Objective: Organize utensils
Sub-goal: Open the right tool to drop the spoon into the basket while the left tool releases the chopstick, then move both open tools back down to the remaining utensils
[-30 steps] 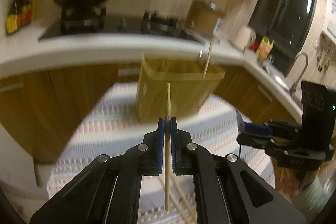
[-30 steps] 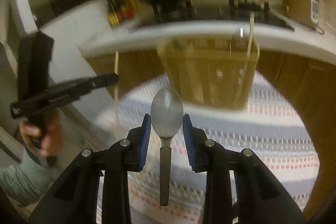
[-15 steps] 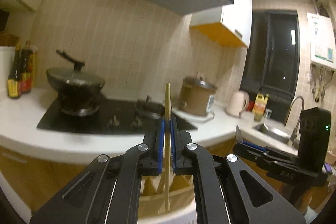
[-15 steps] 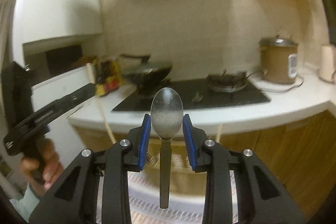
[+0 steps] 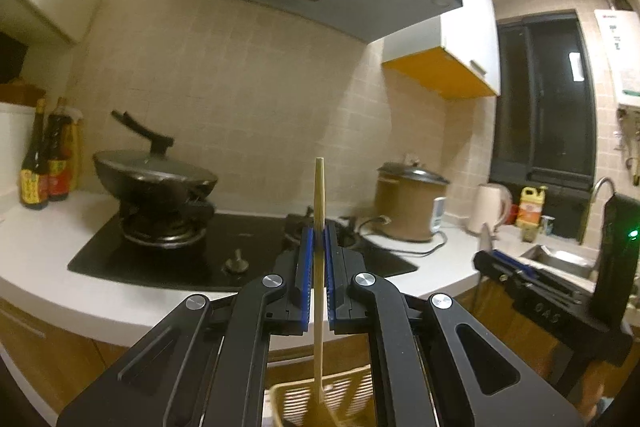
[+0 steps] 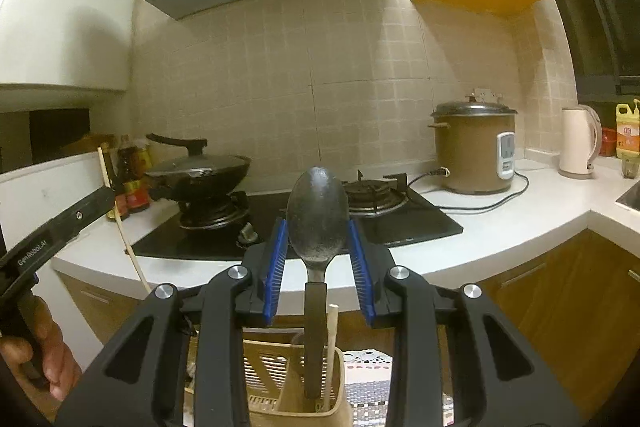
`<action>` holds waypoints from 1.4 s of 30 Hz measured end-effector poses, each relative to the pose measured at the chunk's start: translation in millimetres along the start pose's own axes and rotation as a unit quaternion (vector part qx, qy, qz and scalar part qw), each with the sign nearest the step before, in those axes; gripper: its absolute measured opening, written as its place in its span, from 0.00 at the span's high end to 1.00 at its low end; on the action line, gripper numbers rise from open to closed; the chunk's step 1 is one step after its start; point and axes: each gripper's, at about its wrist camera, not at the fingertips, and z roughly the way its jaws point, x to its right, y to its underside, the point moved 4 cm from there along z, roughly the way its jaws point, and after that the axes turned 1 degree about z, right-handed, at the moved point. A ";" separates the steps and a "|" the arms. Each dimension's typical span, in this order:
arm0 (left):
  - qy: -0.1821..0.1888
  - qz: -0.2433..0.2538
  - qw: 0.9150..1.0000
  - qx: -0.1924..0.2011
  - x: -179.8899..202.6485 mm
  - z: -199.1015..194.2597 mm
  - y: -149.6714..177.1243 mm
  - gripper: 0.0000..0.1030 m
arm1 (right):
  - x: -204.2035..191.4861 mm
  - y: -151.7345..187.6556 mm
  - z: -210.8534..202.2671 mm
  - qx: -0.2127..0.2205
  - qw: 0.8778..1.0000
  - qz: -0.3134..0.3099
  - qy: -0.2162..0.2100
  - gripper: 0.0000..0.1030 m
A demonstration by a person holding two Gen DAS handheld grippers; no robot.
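Above the basket (image 6: 280, 383) now, both claws.

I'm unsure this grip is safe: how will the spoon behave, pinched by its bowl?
The spoon looks like smooth metal, so probably stiff but slippery. The right gripper pinches only its rounded bowl, handle hanging, so it may swing or slide down toward the basket.

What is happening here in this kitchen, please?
A person is sorting utensils with a hand-held tool in each hand. The left tool is shut on a wooden chopstick, held upright. The right tool grips a metal spoon by its bowl. Both hover above a beige utensil basket in front of the stove.
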 end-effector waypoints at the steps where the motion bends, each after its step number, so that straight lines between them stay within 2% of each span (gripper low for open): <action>1: -0.002 -0.002 1.000 -0.004 -3.9 5.0 5.9 0.97 | 0.4 5.8 5.1 -0.004 1.000 -0.002 0.004 0.73; 9: -0.014 -0.013 0.999 -0.027 -24.5 19.0 38.4 0.97 | 6.4 37.3 20.5 -0.023 1.000 0.000 0.002 0.72; 23: -0.007 -0.028 0.998 -0.052 -38.0 11.7 69.6 0.95 | 2.1 63.7 5.5 -0.047 0.999 0.003 -0.001 0.71; 25: -0.003 -0.030 0.998 -0.057 -39.7 7.5 69.3 0.92 | 4.3 64.4 -0.6 -0.053 0.999 0.010 -0.007 0.59; 26: -0.002 -0.032 0.998 -0.058 -39.9 5.4 68.7 0.91 | 5.4 64.2 -4.1 -0.053 0.998 0.014 -0.011 0.45; 29: 0.008 -0.037 0.997 -0.064 -40.4 -3.6 65.4 0.80 | 8.1 62.0 -15.0 -0.067 0.997 0.025 -0.024 0.43; 33: 0.009 -0.037 0.996 -0.077 -40.3 -22.6 62.3 0.78 | 15.3 58.2 -34.8 -0.084 0.995 0.047 -0.030 0.43; 37: 0.017 -0.049 0.993 -0.106 -44.2 -45.8 59.1 0.76 | 21.5 51.2 -54.3 -0.107 0.992 0.056 -0.022 0.43; 39: 0.021 -0.053 0.989 -0.135 -44.8 -51.8 61.0 0.74 | 23.5 50.2 -62.2 -0.133 0.989 0.061 -0.022 0.43; 42: 0.027 -0.048 0.977 -0.204 -40.9 -60.3 72.9 0.74 | 24.8 55.8 -72.2 -0.190 0.979 0.070 -0.026 0.43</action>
